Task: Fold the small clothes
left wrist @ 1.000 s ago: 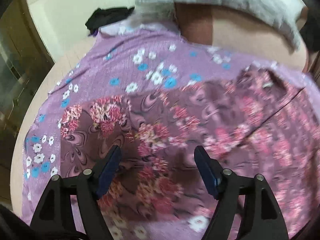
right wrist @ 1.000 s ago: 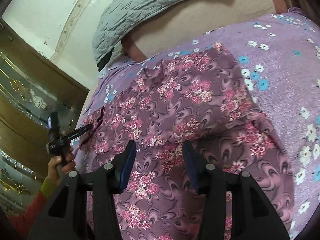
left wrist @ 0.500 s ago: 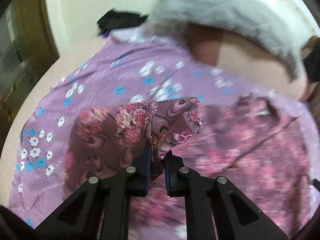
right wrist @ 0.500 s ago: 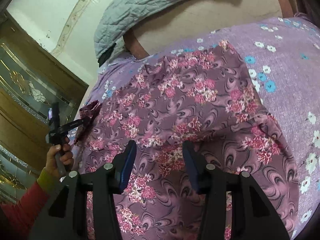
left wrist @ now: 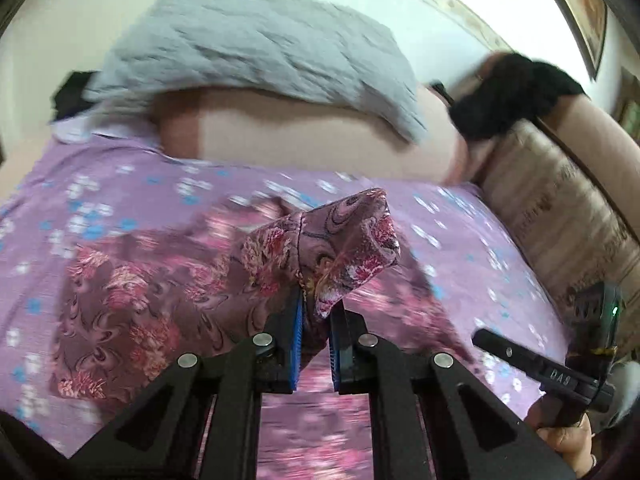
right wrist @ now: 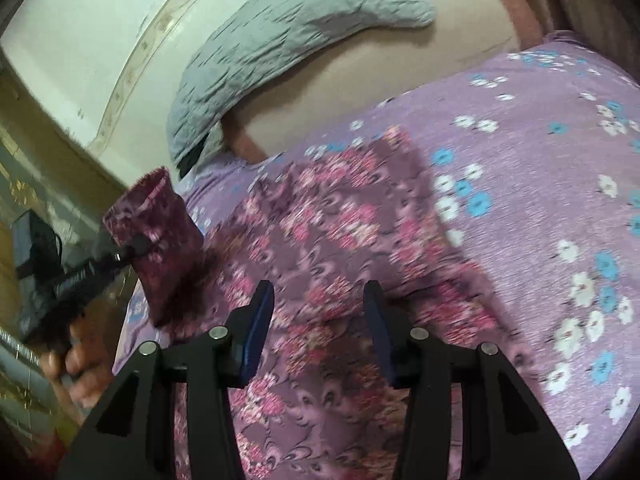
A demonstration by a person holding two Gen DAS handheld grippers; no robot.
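A maroon garment with pink flower print [left wrist: 152,304] lies spread on a purple flowered bedsheet [left wrist: 132,168]. My left gripper [left wrist: 314,312] is shut on a raised corner of the garment [left wrist: 344,248] and holds it above the bed. In the right wrist view the left gripper [right wrist: 132,250] shows at the left with that corner [right wrist: 160,236] lifted. My right gripper [right wrist: 318,328] is open and empty, hovering over the garment [right wrist: 340,248]. The right gripper [left wrist: 560,368] also shows at the lower right of the left wrist view.
A grey quilted pillow [left wrist: 256,48] lies on a tan bolster [left wrist: 304,136] at the head of the bed. A black cloth [left wrist: 512,92] sits on a striped cushion [left wrist: 560,208] at the right. A wooden cabinet [right wrist: 36,184] stands beside the bed.
My left gripper closed on the garment's corner, lifted it and carried it to the right across the bed. My right gripper stayed open over the garment.
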